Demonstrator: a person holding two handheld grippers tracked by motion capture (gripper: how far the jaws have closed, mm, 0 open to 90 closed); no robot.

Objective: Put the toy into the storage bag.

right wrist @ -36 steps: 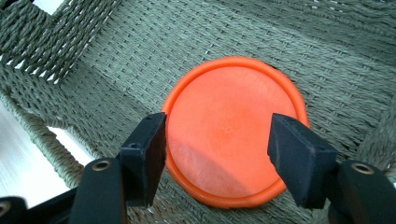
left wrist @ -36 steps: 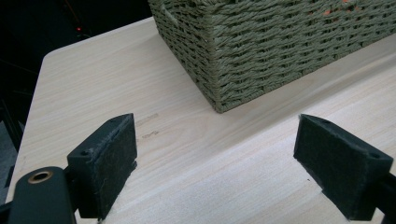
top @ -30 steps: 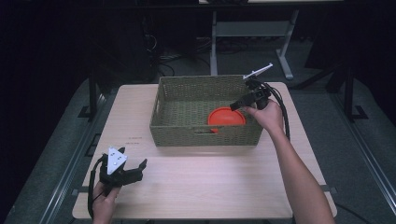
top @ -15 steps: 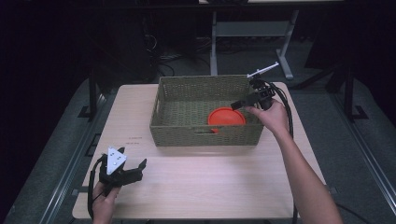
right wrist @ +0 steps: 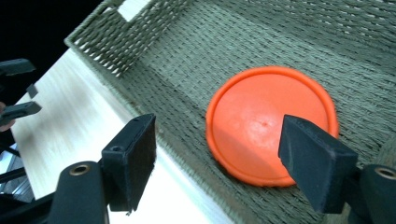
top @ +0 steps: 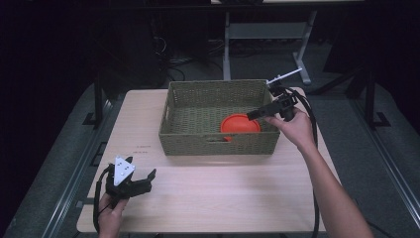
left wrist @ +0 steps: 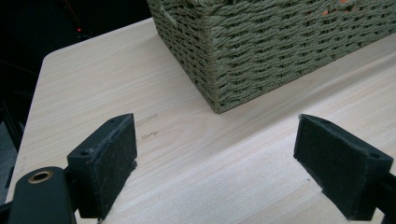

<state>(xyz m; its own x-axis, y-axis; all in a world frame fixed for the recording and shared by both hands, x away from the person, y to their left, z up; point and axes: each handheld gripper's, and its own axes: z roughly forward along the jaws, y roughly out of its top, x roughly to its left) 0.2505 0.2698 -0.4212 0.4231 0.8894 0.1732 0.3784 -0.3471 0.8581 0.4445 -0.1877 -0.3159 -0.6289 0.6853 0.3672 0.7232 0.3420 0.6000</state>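
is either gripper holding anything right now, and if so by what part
Nothing is held. The right gripper hangs open above the orange disc in the basket; the left gripper is open over the bare table.

No text, label, brand or number can be read anywhere; the only marks are small dark smudges on the table [top: 143,147], just left of the basket [top: 218,144], too small and blurred to make out.
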